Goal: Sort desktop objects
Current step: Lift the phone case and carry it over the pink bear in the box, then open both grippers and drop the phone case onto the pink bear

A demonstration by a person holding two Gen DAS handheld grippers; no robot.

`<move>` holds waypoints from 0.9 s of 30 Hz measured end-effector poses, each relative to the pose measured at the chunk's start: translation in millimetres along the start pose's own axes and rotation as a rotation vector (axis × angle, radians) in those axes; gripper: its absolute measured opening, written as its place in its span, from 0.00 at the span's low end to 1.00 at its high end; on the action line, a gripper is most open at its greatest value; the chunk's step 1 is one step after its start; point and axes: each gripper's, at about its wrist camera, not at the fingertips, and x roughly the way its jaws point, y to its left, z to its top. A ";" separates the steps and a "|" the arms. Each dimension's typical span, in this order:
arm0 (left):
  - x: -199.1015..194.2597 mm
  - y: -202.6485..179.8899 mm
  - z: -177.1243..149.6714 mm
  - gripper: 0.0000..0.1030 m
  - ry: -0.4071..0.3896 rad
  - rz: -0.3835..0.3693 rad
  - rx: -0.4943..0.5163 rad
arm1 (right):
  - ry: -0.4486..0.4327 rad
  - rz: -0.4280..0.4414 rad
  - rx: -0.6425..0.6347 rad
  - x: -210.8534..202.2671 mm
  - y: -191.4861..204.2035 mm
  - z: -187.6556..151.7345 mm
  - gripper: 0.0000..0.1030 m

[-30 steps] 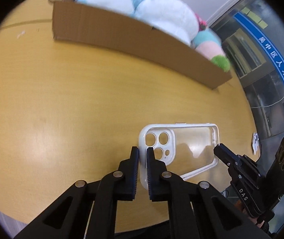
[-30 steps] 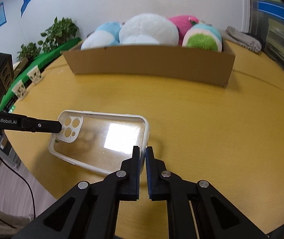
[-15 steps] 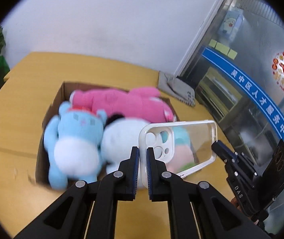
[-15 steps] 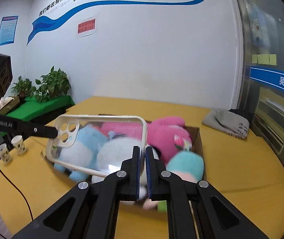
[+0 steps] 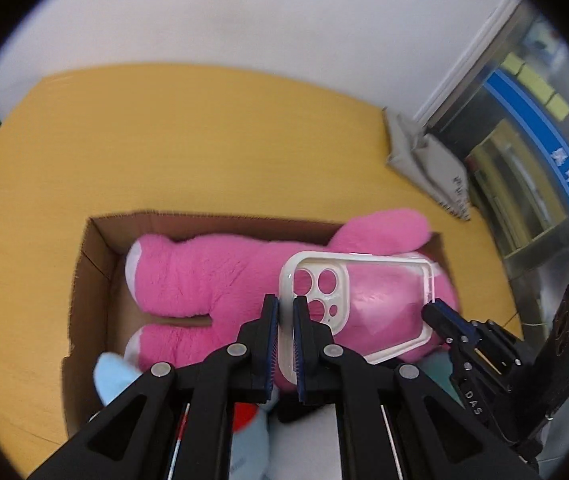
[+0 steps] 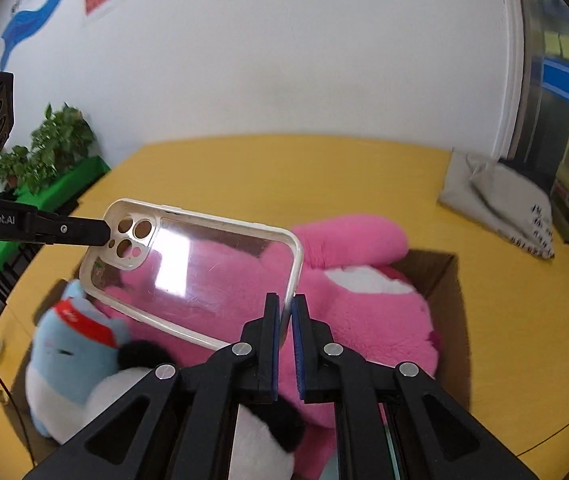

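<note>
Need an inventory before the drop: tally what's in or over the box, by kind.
Plush toys: 3, pink, blue, white
Phone case: 1, held over the box by both grippers, left and right
Total: 4

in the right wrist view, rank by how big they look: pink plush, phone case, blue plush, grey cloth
1. pink plush
2. phone case, though nearness to the camera inflates it
3. blue plush and grey cloth look alike, so no ranking.
</note>
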 end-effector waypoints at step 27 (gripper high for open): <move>-179.5 -77.1 -216.3 0.80 -0.473 0.356 0.188 | -0.154 -0.130 -0.087 -172.5 15.3 -99.5 1.00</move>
